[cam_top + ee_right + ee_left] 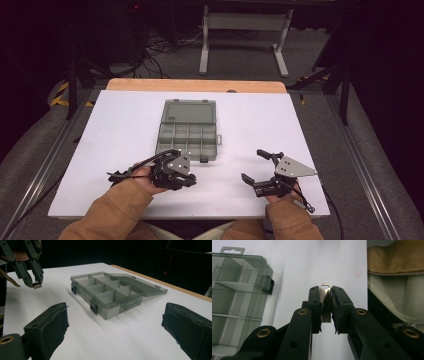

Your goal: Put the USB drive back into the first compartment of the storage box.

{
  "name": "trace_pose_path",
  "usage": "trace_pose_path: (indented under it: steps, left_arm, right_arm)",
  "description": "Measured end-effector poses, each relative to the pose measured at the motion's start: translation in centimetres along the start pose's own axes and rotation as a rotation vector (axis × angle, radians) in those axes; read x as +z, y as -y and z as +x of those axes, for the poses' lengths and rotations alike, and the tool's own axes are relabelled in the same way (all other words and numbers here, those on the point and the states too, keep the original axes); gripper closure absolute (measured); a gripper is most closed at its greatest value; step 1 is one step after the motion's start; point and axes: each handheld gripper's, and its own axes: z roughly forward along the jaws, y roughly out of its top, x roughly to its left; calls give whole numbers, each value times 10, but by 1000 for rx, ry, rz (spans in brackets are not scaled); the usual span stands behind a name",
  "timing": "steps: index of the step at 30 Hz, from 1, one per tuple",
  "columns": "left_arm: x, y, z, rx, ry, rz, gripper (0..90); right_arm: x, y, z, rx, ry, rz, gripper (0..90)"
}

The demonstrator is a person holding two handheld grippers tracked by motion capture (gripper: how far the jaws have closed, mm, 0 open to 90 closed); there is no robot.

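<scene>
A grey see-through organizer box [187,132] lies open mid-table, its lid folded flat on the far side and its compartments looking empty. My left gripper [190,178] is near the table's front edge, just in front of the box's front left corner, and is shut on a small flat silver metal piece [326,303] with a loop at its tip. The right gripper view has that gripper [35,283] at upper left with the metal piece [37,286] just above the table. My right gripper [252,165] stands open and holds nothing, to the front right of the box [110,293].
The white table top [260,120] has a wooden strip along its far edge. Black latches [94,307] stick out from the box's front wall. A tan jacket with a zipper [392,272] lies close behind the left gripper. Cables and a stand are on the floor beyond.
</scene>
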Motion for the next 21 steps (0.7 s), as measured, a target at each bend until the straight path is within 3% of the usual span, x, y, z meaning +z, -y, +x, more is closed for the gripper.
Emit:
trace_pose_path:
  steps: [7, 12, 21]
  left_arm:
    - [-10, 2, 6, -26, -21, -43, 788]
    - [-15, 5, 12, -66, -35, -83, 788]
    - [-24, 10, 29, -155, -86, -112, 788]
  right_arm:
    - [0, 0, 0, 0, 0, 0, 66]
    - [0, 0, 0, 1, -1, -1, 66]
    - [0, 0, 0, 1, -1, 1, 66]
